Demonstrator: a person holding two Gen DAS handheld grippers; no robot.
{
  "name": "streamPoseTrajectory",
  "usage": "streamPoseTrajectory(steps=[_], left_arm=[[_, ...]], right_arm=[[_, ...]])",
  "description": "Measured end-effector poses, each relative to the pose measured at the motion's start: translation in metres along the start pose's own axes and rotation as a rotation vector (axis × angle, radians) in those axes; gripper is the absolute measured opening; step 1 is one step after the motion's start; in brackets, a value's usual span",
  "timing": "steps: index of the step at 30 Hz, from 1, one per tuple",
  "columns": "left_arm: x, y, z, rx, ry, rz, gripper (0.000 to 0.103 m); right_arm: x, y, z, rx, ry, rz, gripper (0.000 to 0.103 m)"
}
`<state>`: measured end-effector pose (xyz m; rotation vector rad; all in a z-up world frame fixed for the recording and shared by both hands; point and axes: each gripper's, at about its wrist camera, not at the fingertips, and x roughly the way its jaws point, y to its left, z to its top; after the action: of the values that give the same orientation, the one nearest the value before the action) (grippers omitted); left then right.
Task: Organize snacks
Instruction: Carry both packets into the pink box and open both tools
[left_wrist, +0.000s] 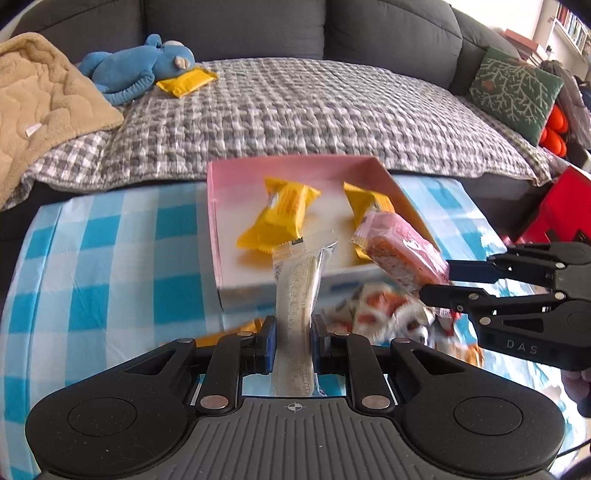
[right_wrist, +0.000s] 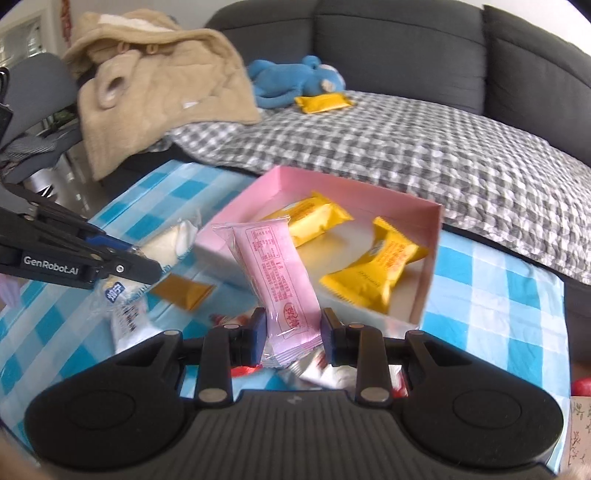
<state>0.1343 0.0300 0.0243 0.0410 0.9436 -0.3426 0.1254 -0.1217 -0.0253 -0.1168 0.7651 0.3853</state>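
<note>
Box (left_wrist: 295, 164) sits mid-frame on table (left_wrist: 110, 258), two packets (left_wrist: 280, 218) inside. Sofa (left_wrist: 295, 107) behind it; plush toy (left_wrist: 136, 70) and another packet (left_wrist: 186, 81) upper left on sofa.

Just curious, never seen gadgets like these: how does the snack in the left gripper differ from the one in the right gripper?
The white snack packet is pale, long and slim; the pink snack packet is pink and broader. The left gripper holds the white one standing straight up; the right gripper holds the pink one leaning sideways. Both are sealed, clamped near one end, lifted before the pink box.
</note>
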Motion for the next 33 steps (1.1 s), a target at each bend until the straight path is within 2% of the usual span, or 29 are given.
streamPoseTrajectory(steps=[8, 11, 19, 22, 26, 27, 29, 33], left_arm=[[0.052, 0.001, 0.062, 0.017, -0.003, 0.149, 0.016], [0.074, 0.004, 0.077, 0.018, 0.017, 0.181, 0.016], [0.115, 0.011, 0.098, 0.022, 0.027, 0.241, 0.017], [0.124, 0.011, 0.100, 0.039, 0.006, 0.256, 0.017], [0.128, 0.010, 0.100, 0.051, -0.025, 0.256, 0.024], [0.128, 0.010, 0.099, 0.052, -0.026, 0.258, 0.027], [0.126, 0.009, 0.097, 0.051, -0.027, 0.254, 0.046], [0.117, 0.009, 0.093, 0.041, -0.025, 0.248, 0.052]], right_arm=[[0.043, -0.024, 0.035, 0.096, 0.048, -0.111, 0.028], [0.060, -0.028, 0.044, 0.111, 0.055, -0.141, 0.028], [0.093, -0.032, 0.063, 0.061, 0.070, -0.228, 0.028], [0.098, -0.034, 0.069, 0.057, 0.063, -0.246, 0.028], [0.101, -0.036, 0.071, 0.065, 0.052, -0.255, 0.033], [0.100, -0.036, 0.071, 0.070, 0.040, -0.263, 0.041], [0.096, -0.036, 0.071, 0.072, 0.029, -0.271, 0.053], [0.085, -0.035, 0.073, 0.070, 0.023, -0.273, 0.059]])
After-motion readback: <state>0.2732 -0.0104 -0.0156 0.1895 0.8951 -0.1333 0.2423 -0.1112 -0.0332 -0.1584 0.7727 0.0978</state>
